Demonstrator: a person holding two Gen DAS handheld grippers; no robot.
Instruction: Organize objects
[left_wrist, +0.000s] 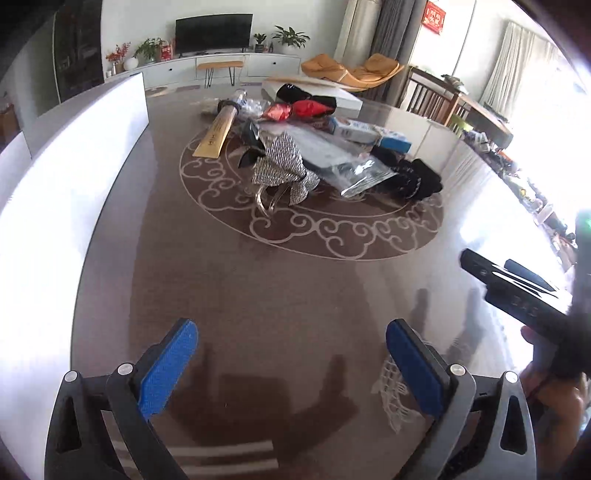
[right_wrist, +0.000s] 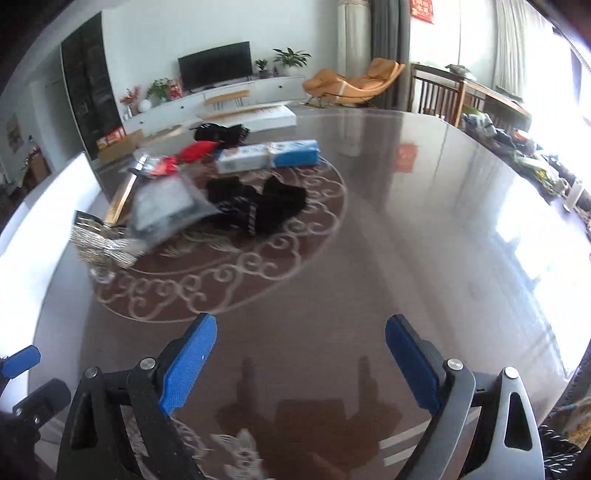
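Both ribbed blue-padded grippers, left (left_wrist: 291, 363) and right (right_wrist: 301, 360), are held wide apart and empty above the glossy table (left_wrist: 258, 280), beyond which a glittery, possibly sequined bag (left_wrist: 284, 166) is seen.

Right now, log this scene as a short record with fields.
surface: glossy brown table with a scroll-pattern ring
pile: mixed items in the ring, none gripped
items: silver sequin fabric, black clothing, blue-and-white box, clear plastic bag, long tan box
left gripper: open, empty, above the table
right gripper: open, empty, above the table
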